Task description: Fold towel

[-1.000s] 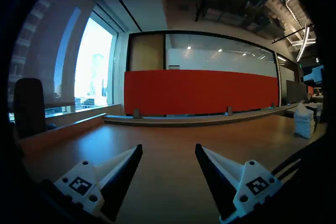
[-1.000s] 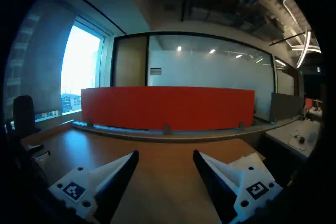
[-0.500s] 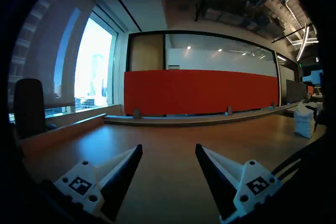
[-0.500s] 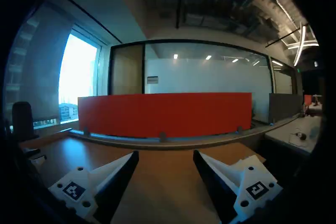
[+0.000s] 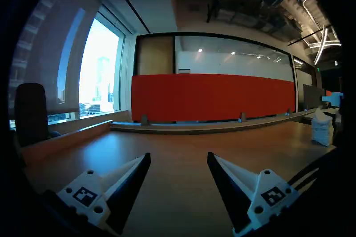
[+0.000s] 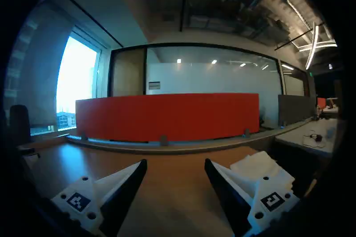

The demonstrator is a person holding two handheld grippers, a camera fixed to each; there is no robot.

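In the left gripper view, my left gripper (image 5: 178, 159) is open just above the wooden table (image 5: 178, 148), with nothing between its fingers. A stack of folded white towels (image 5: 322, 129) sits far off at the right edge of that view. In the right gripper view, my right gripper (image 6: 175, 166) is open too and holds nothing. The white towel stack (image 6: 260, 168) lies on the table just behind its right finger, near the table's right end.
A red divider panel (image 6: 167, 116) runs along the far edge of the table. A dark chair (image 5: 30, 112) stands at the left by the window. Beyond the table's right end is another desk (image 6: 307, 131) with cables on it.
The right gripper has moved right and risen a little, bringing the white towel stack into sight behind its right finger. The left gripper has stayed still.
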